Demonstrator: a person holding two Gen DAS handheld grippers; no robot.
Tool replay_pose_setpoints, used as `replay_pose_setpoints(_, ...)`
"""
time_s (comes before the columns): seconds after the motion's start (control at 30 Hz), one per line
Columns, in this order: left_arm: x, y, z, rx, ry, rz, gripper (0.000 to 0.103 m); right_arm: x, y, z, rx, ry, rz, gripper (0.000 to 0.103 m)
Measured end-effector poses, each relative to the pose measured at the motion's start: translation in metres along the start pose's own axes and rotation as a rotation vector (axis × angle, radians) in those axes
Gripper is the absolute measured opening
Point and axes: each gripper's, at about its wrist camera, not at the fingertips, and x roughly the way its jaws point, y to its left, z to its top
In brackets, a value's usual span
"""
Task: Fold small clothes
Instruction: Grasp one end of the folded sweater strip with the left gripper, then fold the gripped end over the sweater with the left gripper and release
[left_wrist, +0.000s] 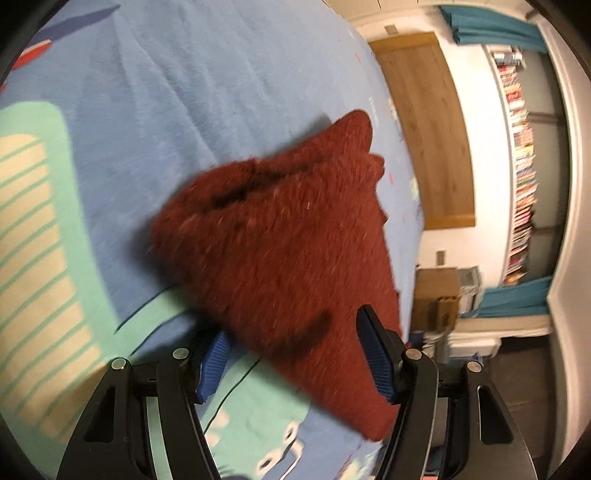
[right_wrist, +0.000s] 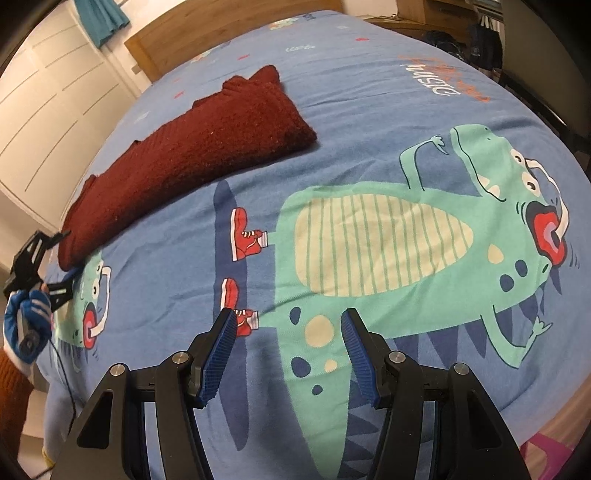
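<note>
Sweater (right_wrist: 177, 147), dark red and knitted, lay on the bed (right_wrist: 369, 92) near its left side, already doubled into a long thick band running from the near edge toward the headboard (right_wrist: 229, 26); its far end showed stacked layers, so I judged one lengthwise fold done and a crosswise fold the step in hand. The left gripper (left_wrist: 295, 354) was at the near end of the band, its fingers spread with the knit lying between them; the left pad (left_wrist: 214, 365) sat partly under the cloth and the other finger beside it, apart from one another, so nothing was pinched yet, though that view was blurred. In the right wrist view the same gripper (right_wrist: 55, 258) showed at the band's end by the bed's edge, held in a blue-gloved hand (right_wrist: 27, 321). The right gripper (right_wrist: 288, 350) hovered spread and empty over the dinosaur print (right_wrist: 388, 240), well apart from the sweater. The next move, as I judged it, called for closing the left fingers on the near end through all layers, then carrying it over toward the far end; the right gripper would have to come across to pin or square the band.
</note>
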Motion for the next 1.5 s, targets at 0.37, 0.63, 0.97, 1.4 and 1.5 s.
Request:
replay_pose_setpoints(0.37,0.009,0.002,0.045,-0.062,-0.068,-0.067,0.05,-0.003,0.004,0.008,-0.043,0.002,0.006,0.06)
replay_pose_setpoints(0.63,0.014,-0.011,0.049,-0.06,-0.067,0.01,0.022,-0.001,0.007,0.007,-0.055,0.003,0.023,0.06)
replay_pose_setpoints(0.97,0.021,-0.067,0.039,0.045,-0.087,0.043,0.019,-0.008,0.001,-0.001,-0.054,-0.014,0.057,0.06)
replay_pose_setpoints(1.4,0.054,-0.149,-0.003,0.151,-0.055,-0.01,0.018,-0.018,-0.014,-0.009,-0.016,-0.035,0.128,0.06)
replay_pose_setpoints(1.5,0.065,-0.169,-0.014,0.169,-0.036,-0.037,0.018,-0.021,-0.017,-0.01,-0.007,-0.045,0.145,0.06)
